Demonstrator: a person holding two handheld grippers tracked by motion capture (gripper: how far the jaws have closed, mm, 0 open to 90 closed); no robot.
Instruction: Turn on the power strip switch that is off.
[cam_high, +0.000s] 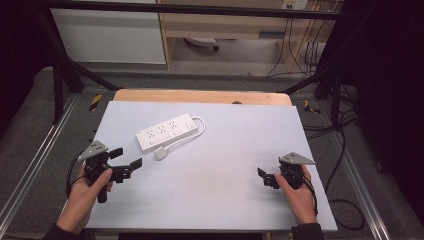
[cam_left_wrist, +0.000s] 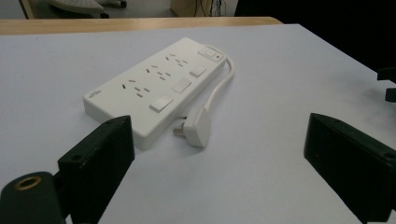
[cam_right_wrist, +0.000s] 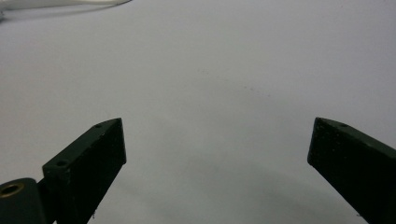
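Left tool (cam_high: 124, 159) and right tool (cam_high: 265, 177): both spread, holding nothing, low over the table (cam_high: 215, 200). Ahead of the left tool lies the plug (cam_left_wrist: 198, 127), prongs touching the white power strip (cam_left_wrist: 161, 86) beyond it. Risk, as judged: a careless pinch on the plug would drag the cable (cam_left_wrist: 219, 88) and shift the strip.

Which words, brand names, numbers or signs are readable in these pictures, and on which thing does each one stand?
None can be read.
Power strip: a small grey mark at its near corner, too blurred to read.
Its switches and sockets: no legible markings.
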